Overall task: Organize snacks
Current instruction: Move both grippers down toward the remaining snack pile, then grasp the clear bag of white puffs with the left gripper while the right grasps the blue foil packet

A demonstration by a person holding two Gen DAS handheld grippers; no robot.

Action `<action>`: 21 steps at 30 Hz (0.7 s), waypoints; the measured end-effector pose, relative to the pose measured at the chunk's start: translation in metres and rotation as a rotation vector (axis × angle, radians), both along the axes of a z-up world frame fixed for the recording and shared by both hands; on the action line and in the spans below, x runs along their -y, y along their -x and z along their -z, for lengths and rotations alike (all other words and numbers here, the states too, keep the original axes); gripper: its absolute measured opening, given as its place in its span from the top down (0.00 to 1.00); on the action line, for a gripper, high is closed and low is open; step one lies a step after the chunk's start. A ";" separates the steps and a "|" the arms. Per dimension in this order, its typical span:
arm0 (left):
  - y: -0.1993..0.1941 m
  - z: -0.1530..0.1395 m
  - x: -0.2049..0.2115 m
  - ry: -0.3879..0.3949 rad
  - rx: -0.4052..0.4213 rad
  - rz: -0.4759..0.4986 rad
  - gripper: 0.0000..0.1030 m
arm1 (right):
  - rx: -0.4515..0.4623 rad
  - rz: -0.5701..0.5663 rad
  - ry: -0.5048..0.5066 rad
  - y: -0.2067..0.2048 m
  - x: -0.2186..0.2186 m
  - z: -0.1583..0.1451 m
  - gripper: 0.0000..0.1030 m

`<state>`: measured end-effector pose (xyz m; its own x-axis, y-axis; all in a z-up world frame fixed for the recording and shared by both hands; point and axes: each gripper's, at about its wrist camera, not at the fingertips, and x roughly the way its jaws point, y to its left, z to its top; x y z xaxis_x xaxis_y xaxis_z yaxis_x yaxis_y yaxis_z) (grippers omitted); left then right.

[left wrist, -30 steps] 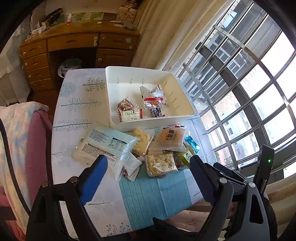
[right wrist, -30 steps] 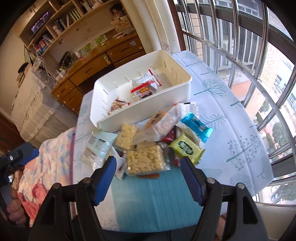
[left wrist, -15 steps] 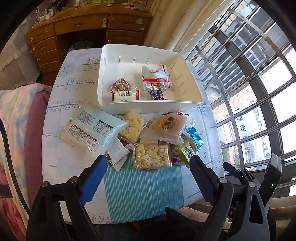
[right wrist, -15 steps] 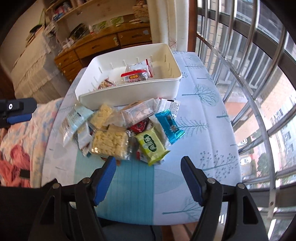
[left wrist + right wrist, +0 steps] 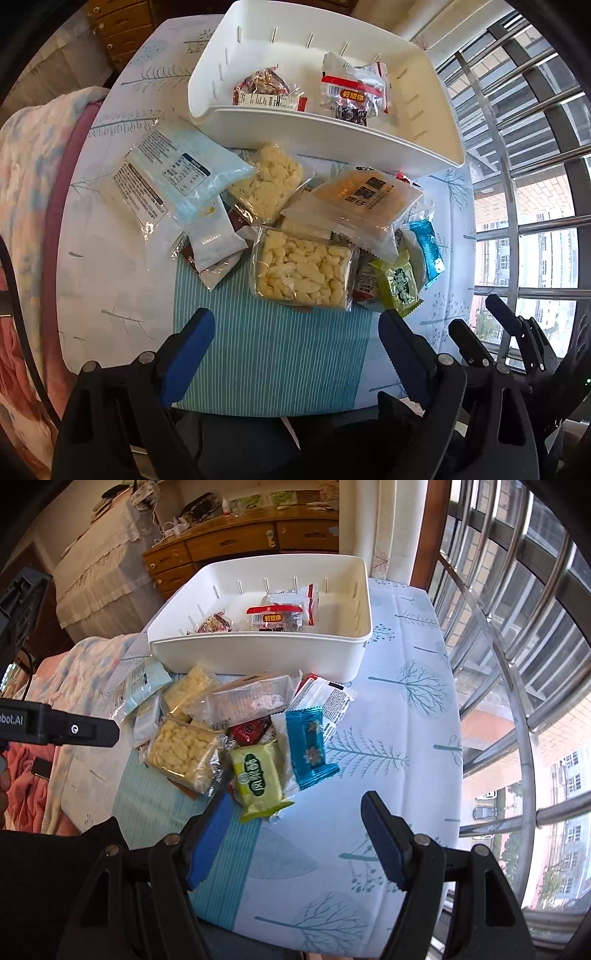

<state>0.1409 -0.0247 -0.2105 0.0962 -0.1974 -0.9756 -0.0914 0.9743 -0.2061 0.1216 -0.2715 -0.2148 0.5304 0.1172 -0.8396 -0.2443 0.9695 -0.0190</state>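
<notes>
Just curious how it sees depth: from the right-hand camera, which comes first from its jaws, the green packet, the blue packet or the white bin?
1. Green packet, just ahead, toward the left.
2. Blue packet, a little beyond.
3. White bin, at the back.

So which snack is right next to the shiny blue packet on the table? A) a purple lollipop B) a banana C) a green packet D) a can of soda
C: the green packet lies right beside the shiny blue packet on the table, in the pile of snacks in front of the white bin.
</notes>
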 end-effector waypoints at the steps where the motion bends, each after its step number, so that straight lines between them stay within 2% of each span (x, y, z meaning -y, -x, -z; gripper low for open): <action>1: 0.000 0.004 0.003 -0.003 -0.006 -0.010 0.12 | -0.001 -0.010 0.001 -0.003 0.003 0.001 0.29; 7: -0.005 0.029 0.019 -0.019 -0.069 -0.039 0.06 | -0.003 -0.042 -0.023 -0.019 0.018 0.007 0.29; 21: -0.028 0.081 0.048 -0.120 -0.202 -0.022 0.06 | -0.083 -0.095 -0.077 -0.050 0.014 0.039 0.31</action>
<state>0.1692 -0.0726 -0.2913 -0.1003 -0.0784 -0.9919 -0.1404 0.9880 -0.0639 0.1715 -0.2854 -0.2536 0.4431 0.2295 -0.8666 -0.3325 0.9398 0.0789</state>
